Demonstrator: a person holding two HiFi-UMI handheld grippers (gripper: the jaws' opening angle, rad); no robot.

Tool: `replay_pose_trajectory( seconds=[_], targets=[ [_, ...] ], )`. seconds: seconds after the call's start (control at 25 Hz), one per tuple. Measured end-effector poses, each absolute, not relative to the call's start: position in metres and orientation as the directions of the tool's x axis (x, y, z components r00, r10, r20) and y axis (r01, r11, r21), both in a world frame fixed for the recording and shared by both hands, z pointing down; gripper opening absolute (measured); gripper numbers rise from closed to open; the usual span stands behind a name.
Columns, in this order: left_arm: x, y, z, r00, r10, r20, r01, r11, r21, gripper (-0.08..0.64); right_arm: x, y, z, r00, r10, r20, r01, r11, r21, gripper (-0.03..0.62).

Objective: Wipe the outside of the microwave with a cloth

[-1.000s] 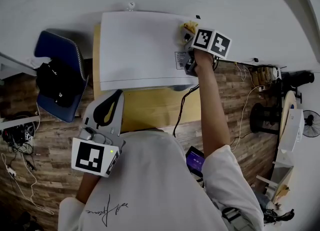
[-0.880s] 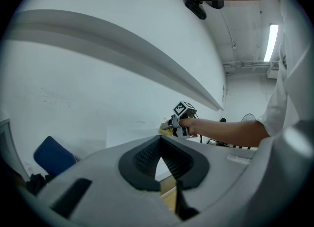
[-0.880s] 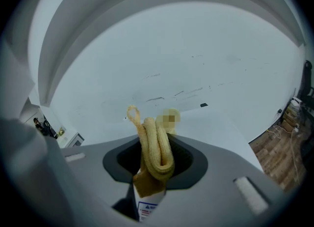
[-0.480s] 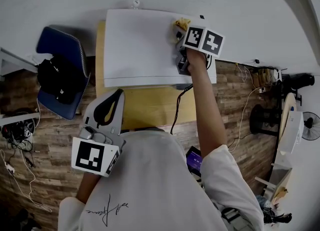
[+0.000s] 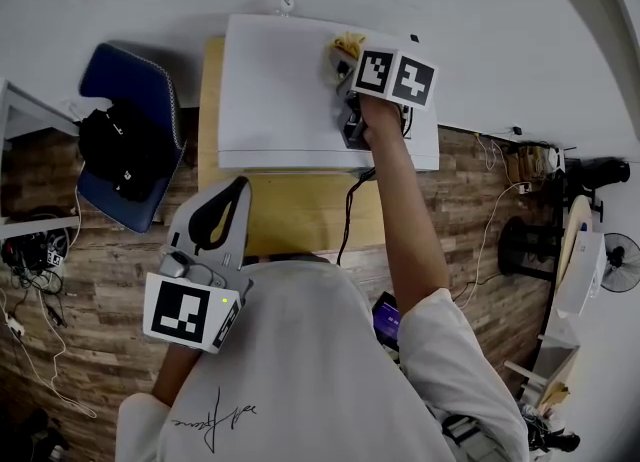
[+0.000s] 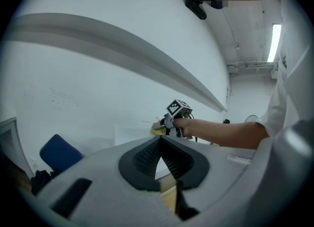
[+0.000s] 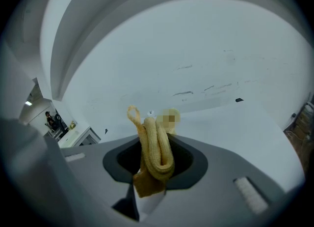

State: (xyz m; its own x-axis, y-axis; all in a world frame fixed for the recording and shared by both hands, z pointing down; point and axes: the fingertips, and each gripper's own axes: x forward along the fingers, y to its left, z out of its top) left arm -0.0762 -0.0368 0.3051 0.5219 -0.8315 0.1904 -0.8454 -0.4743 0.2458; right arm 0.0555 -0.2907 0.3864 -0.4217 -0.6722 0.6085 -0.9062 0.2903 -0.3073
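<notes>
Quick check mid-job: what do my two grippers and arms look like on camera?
The left gripper and the right gripper are both grey moulded plastic with black pads lining the jaws. Each carries a white cube with black square markers, left and right. The person wears a white short-sleeved T-shirt; the forearms are bare.

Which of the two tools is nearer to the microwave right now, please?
Right. The right tool is over the microwave, holding the yellow cloth at its top; the left tool hangs back by the person's chest, short of it.
</notes>
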Motion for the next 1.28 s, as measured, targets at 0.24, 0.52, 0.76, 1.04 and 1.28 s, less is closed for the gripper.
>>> replay_pose_trajectory(
  seconds=[0.24, 0.52, 0.76, 1.04, 1.28],
  targets=[
    [-0.078, -0.036, 0.303, 0.525, -0.831, 0.185, -0.843, -0.477, 0.248, -0.008, 0.033, -0.288, 0.386, -0.455, -0.655, 0.604, -0.89, 0.315, -0.329, 0.118],
    [-0.089, -0.035, 0.302, 0.511, -0.839, 0.187, -0.851, -0.464, 0.245, -0.008, 0.001, -0.285, 0.385, -0.495, -0.63, 0.598, -0.869, 0.356, -0.343, 0.118],
    [-0.103, -0.034, 0.303, 0.486, -0.854, 0.185, -0.863, -0.437, 0.254, -0.008, -0.022, -0.285, 0.385, -0.517, -0.614, 0.596, -0.856, 0.377, -0.353, 0.118],
    [-0.109, -0.034, 0.304, 0.475, -0.861, 0.184, -0.869, -0.424, 0.255, -0.008, -0.056, -0.282, 0.387, -0.557, -0.583, 0.591, -0.83, 0.42, -0.368, 0.118],
    [-0.12, -0.033, 0.303, 0.45, -0.873, 0.187, -0.881, -0.401, 0.252, -0.008, -0.081, -0.279, 0.386, -0.579, -0.564, 0.589, -0.813, 0.45, -0.369, 0.118]
  ],
)
